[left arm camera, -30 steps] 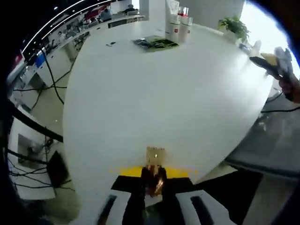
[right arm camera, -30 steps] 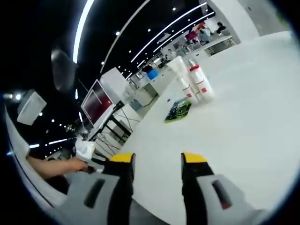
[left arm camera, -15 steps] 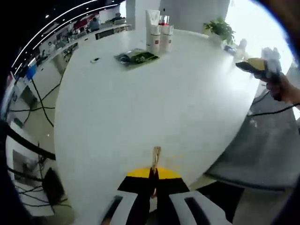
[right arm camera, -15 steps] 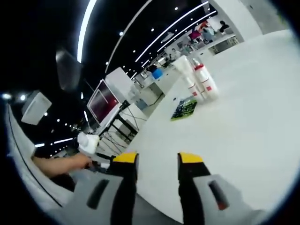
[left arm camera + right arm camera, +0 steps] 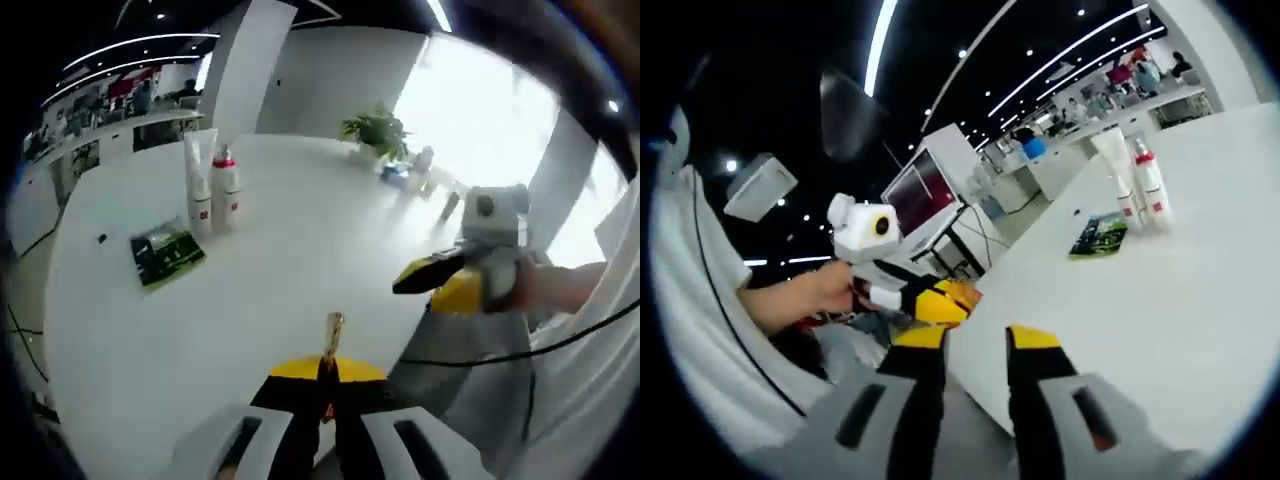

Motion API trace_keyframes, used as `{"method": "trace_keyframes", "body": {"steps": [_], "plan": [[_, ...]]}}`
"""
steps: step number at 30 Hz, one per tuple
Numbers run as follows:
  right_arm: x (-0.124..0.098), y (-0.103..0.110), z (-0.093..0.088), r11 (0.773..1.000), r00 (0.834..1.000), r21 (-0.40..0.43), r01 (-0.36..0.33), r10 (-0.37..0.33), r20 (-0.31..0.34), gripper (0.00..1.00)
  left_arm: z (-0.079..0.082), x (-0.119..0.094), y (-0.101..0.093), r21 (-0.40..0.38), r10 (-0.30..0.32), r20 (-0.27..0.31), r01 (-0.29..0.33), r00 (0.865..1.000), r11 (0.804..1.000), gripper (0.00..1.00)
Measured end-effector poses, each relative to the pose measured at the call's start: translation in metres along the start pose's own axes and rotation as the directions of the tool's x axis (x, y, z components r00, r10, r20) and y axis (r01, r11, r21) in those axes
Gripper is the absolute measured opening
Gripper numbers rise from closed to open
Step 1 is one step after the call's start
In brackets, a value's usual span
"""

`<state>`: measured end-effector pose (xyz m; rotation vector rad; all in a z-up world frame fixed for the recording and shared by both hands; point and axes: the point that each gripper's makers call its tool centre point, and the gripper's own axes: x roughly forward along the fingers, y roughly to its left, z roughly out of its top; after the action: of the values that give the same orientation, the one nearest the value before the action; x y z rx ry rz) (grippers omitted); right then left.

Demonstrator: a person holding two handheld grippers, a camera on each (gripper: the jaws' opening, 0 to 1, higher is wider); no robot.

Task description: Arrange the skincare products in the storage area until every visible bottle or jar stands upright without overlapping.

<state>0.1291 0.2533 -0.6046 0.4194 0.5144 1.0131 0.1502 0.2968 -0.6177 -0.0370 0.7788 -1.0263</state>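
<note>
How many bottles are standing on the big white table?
2: a tall white tube and a white bottle with a red cap stand side by side beside the flat green packet. More may be hidden.

The table [image 5: 270, 270] looks smooth, white and a bit shiny. The bottles [image 5: 226, 187] look like white plastic. The green packet [image 5: 165, 254] looks shiny.

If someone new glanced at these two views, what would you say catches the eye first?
Probably the broad white table, bare but for a small cluster: a tall tube and a red-capped bottle standing upright side by side, with a green packet lying flat near them. Next, the grippers: the right gripper, yellow-tipped, enters the left gripper view from the right, and the left gripper shows held beside the table edge in the right gripper view.
</note>
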Motion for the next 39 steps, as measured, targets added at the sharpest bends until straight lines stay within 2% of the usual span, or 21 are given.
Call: {"method": "trace_keyframes", "body": {"steps": [4,6,8,11,15,18,20,22,24,28,31,34,36,37,39], "plan": [[-0.011,0.002,-0.002,1.0,1.0,0.017,-0.002,0.001,0.026,0.22,0.002,0.015,-0.028,-0.038,-0.105,-0.003,0.105,0.994,0.994,0.02],[-0.014,0.004,0.0,1.0,0.999,0.017,-0.01,0.009,0.047,0.18,0.0,0.021,-0.034,-0.043,-0.127,-0.006,0.127,0.992,0.991,0.02],[-0.016,0.006,0.004,1.0,0.997,0.006,-0.021,0.02,0.068,0.09,-0.003,0.026,-0.039,-0.052,-0.144,-0.02,0.143,0.989,0.988,0.02],[-0.017,0.006,0.006,1.0,0.997,-0.015,-0.014,0.016,0.076,0.09,-0.007,0.03,-0.049,-0.045,-0.181,-0.039,0.179,0.983,0.983,0.02],[-0.016,0.004,0.001,0.999,0.999,-0.05,0.01,-0.008,0.041,0.1,-0.008,0.031,-0.054,-0.033,-0.2,-0.05,0.199,0.978,0.98,0.02],[-0.013,0.012,-0.003,0.998,1.0,-0.067,-0.012,0.012,0.006,0.1,-0.006,0.031,-0.054,-0.042,-0.213,-0.05,0.211,0.976,0.977,0.02],[-0.012,0.012,-0.004,0.993,1.0,-0.116,-0.004,0.003,-0.009,0.1,-0.006,0.031,-0.054,-0.043,-0.214,-0.053,0.212,0.975,0.976,0.02],[-0.012,0.016,-0.006,0.994,0.999,-0.108,-0.028,0.025,-0.025,0.1,-0.008,0.03,-0.055,-0.046,-0.226,-0.06,0.223,0.972,0.974,0.02],[-0.012,0.022,-0.01,0.994,0.996,-0.089,-0.071,0.066,-0.06,0.1,-0.011,0.027,-0.062,-0.035,-0.268,-0.077,0.266,0.96,0.963,0.02],[-0.012,0.027,-0.016,0.99,0.986,-0.071,-0.12,0.111,-0.121,0.09,-0.019,0.023,-0.069,0.009,-0.295,-0.131,0.299,0.946,0.954,0.02],[-0.012,0.031,-0.021,0.986,0.978,-0.074,-0.147,0.134,-0.16,0.03,-0.022,0.021,-0.076,0.026,-0.324,-0.173,0.334,0.93,0.942,0.02],[-0.012,0.031,-0.022,0.985,0.978,-0.108,-0.138,0.118,-0.17,0.02,-0.023,0.024,-0.074,0.035,-0.307,-0.191,0.319,0.932,0.947,0.03],[-0.014,0.032,-0.022,0.984,0.977,-0.099,-0.148,0.129,-0.17,0.01,-0.022,0.023,-0.073,0.032,-0.307,-0.195,0.319,0.931,0.947,0.03],[-0.015,0.031,-0.019,0.985,0.979,-0.096,-0.146,0.129,-0.158,0.01,-0.021,0.023,-0.073,0.033,-0.306,-0.189,0.318,0.933,0.948,0.05],[-0.019,0.031,-0.012,0.984,0.982,-0.088,-0.154,0.143,-0.124,0.01,-0.011,0.023,-0.074,0.011,-0.309,-0.14,0.314,0.941,0.949,0.08]]}}
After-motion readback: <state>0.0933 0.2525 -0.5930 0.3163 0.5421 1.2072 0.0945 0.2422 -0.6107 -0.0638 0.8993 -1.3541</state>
